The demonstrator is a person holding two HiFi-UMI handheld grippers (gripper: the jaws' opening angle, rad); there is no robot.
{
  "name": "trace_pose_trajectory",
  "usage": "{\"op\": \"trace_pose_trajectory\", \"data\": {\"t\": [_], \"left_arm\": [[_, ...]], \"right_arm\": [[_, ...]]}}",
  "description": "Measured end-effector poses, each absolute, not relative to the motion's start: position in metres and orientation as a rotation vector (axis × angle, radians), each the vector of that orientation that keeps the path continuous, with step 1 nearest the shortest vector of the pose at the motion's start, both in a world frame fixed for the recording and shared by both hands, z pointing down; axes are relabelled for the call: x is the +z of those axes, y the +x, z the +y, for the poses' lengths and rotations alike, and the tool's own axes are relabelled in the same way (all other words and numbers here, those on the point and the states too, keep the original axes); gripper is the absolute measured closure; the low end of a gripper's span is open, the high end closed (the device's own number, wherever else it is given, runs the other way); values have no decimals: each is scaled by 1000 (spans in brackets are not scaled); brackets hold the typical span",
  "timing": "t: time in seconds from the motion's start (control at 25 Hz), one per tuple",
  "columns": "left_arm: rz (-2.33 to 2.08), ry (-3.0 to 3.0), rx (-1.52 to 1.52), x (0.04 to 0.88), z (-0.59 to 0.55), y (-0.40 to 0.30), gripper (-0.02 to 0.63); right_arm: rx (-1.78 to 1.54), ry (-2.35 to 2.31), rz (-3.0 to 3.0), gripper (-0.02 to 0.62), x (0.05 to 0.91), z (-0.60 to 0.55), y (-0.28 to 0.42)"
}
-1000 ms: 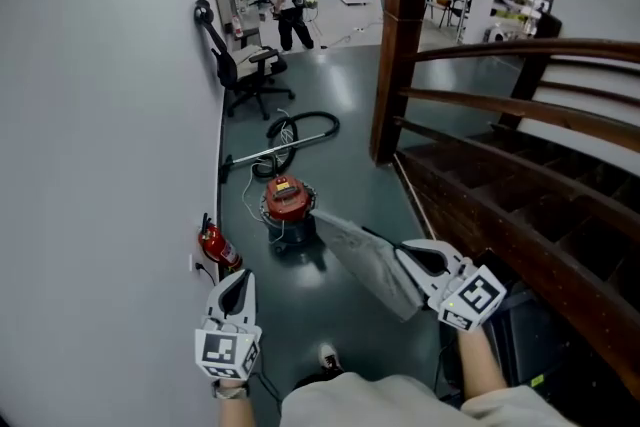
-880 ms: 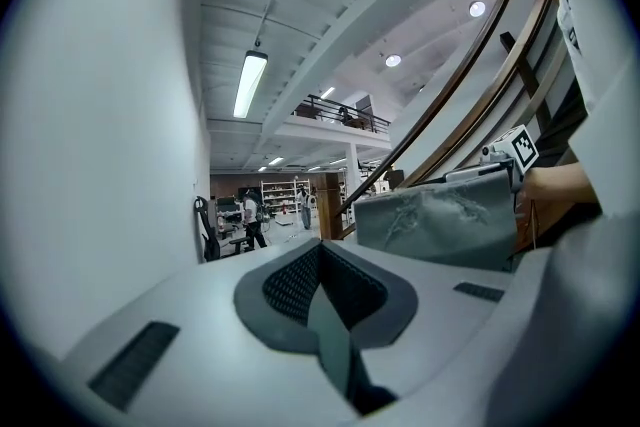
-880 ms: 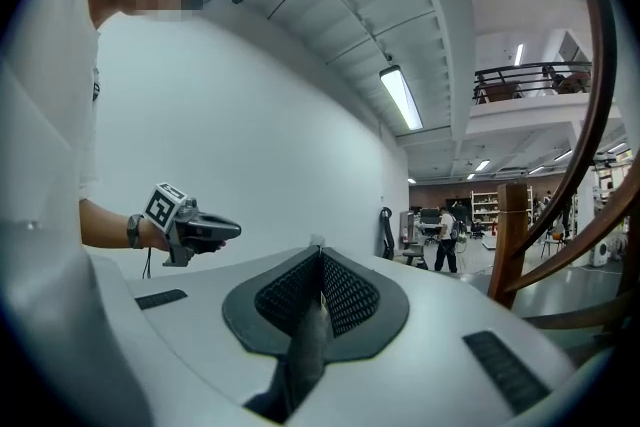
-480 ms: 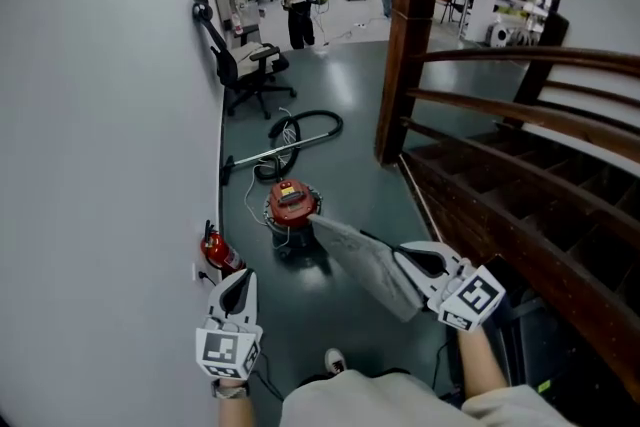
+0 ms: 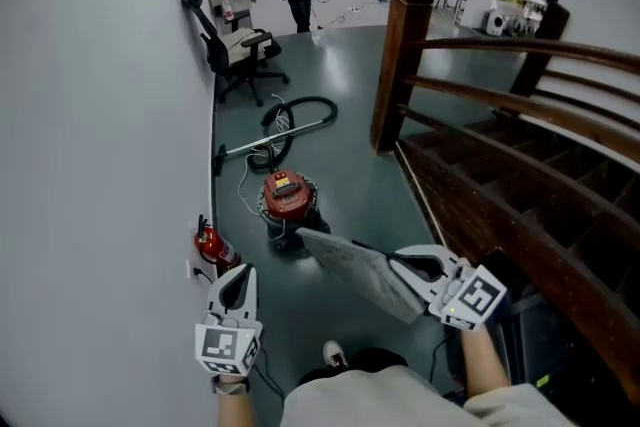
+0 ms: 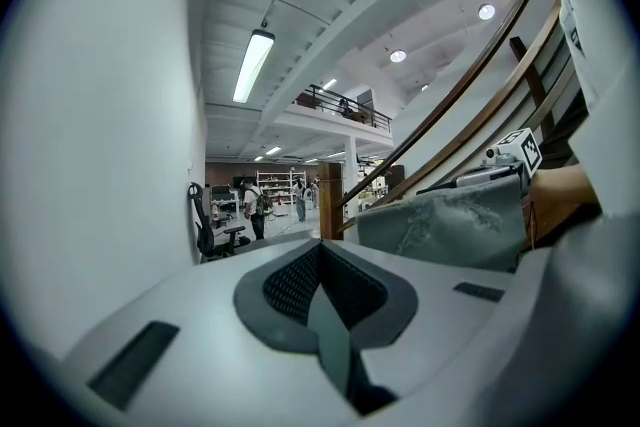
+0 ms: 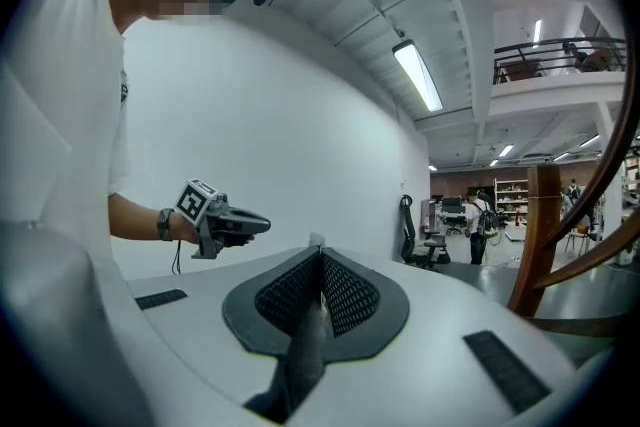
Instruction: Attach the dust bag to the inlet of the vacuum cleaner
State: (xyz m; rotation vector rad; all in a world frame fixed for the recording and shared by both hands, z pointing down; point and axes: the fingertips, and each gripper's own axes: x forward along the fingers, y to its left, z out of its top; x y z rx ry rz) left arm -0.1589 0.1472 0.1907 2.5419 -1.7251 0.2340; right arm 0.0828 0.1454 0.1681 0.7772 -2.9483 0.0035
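The right claw (image 5: pixel 398 262) is clenched on one edge of a limp grey fabric dust bag (image 5: pixel 352 267). The bag stretches out ahead of the claw's tips and sags toward the floor, and the right gripper view shows a fold of the cloth pinched between the ribbed pads. The left claw (image 5: pixel 238 279) is clenched on nothing, its jaws pressed flat together, with the bag well off to its right. A small round canister vacuum cleaner with a red top (image 5: pixel 286 198) stands on the dark green floor well ahead of both claws, just past the bag's far end and apart from it. Its black hose and wand (image 5: pixel 288 123) lie beyond it. A red fire extinguisher (image 5: pixel 212 245) sits by the wall just ahead of the left claw. This looks like the carrying step, with fitting not yet begun. Next, both claws probably need to get down close to the canister and find the inlet, which cannot be made out from here. The left claw would then open and take the bag's free side, since cloth this slack will droop from a single grip.
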Motion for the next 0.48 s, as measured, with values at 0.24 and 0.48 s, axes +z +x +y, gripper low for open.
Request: {"op": "trace_pose_trajectory", "data": {"t": [0.24,0.48], "left_arm": [[-1701,2530,245,199,133,-160,606],[-1713,2509,261,202,114,-160,606]], "right_arm": [[55,692,-2945,566,179,136,73],[59,617,-2984,566,181,121,69]]}}
